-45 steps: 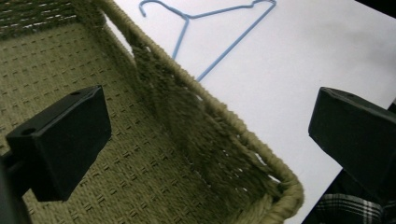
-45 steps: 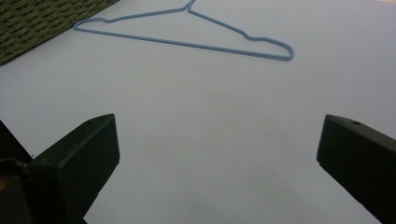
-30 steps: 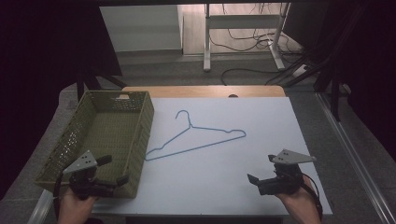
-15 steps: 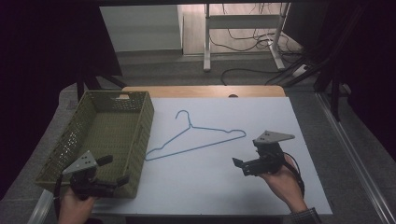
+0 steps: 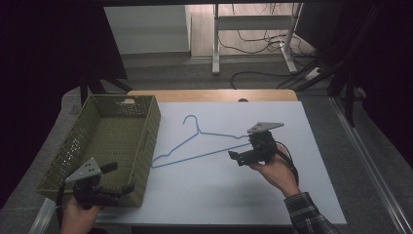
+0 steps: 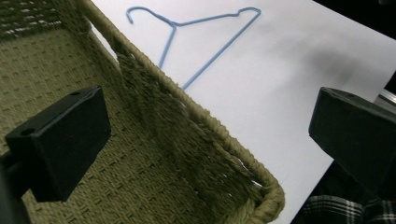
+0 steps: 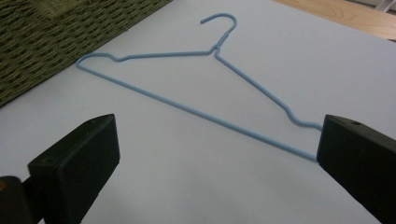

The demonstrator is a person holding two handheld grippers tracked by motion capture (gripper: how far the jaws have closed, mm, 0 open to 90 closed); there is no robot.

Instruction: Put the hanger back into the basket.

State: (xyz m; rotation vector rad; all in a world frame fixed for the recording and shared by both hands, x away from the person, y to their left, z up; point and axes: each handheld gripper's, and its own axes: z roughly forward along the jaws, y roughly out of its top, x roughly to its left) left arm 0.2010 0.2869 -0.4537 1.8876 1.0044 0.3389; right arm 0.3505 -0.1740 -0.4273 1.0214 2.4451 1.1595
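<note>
A blue wire hanger lies flat on the white table sheet, hook toward the back. My right gripper hovers open just in front of the hanger's right end, jaws pointing left. In the right gripper view the hanger stretches between the two spread jaws, its right corner beside the right jaw. My left gripper is open at the near right corner of the green woven basket. The left gripper view looks over the basket's rim toward the hanger.
The basket stands at the table's left and holds nothing that I can see. A wooden table edge runs along the back. White sheet spreads in front of the hanger and to its right. Beyond the table are a desk frame and floor cables.
My right gripper has travelled from the table's near right corner up and left to the hanger's right end. The left gripper has stayed by the basket.
</note>
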